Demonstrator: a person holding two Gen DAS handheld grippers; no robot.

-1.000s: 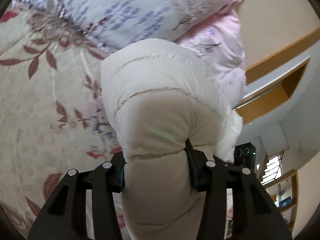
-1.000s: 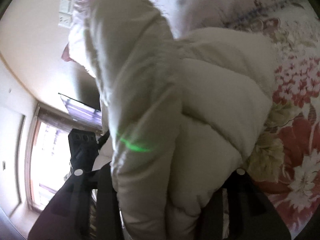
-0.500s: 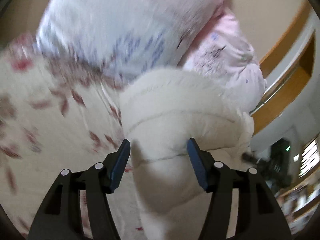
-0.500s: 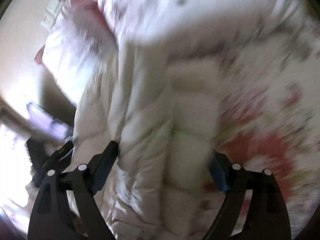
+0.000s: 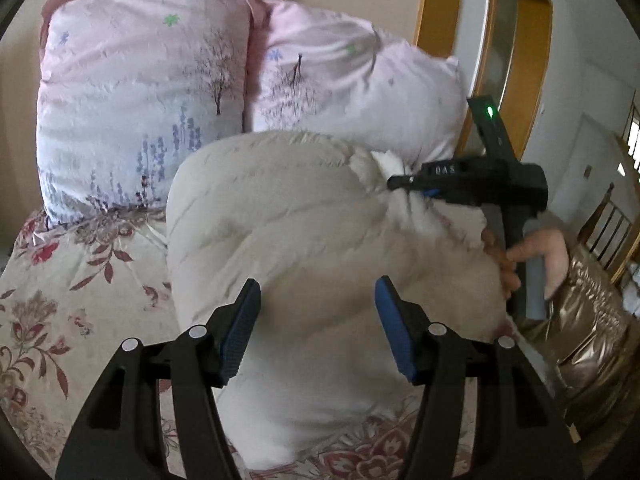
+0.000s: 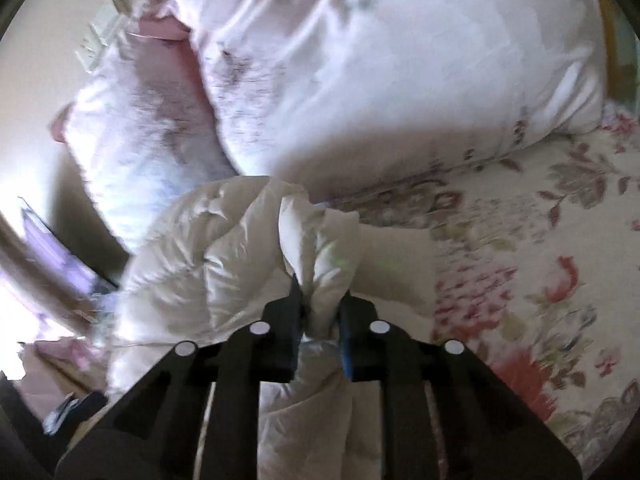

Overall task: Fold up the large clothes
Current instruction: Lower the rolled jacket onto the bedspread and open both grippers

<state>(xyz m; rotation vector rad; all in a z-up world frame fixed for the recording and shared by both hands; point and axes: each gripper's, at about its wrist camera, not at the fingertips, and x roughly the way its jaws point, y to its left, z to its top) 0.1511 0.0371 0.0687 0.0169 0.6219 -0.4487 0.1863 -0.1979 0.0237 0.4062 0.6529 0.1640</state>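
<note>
On a floral bedspread (image 5: 72, 280), just below two pink pillows (image 5: 136, 92), lies a bundled cream puffer jacket (image 5: 304, 240). My left gripper (image 5: 316, 320) hovers over it, fingers spread wide and holding nothing. My right gripper (image 6: 320, 320) is clamped on a bunched fold at the jacket's edge.

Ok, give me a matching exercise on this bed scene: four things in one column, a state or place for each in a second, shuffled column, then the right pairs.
Things:
1. left claw
2. right claw
3. cream puffer jacket
4. pink pillows

States or places:
a. propped at the head of the bed
b. shut on a bunched fold of fabric
c. open, fingers either side of the bundle
d. piled on the floral bedspread

Pairs: 1-c, 2-b, 3-d, 4-a
</note>
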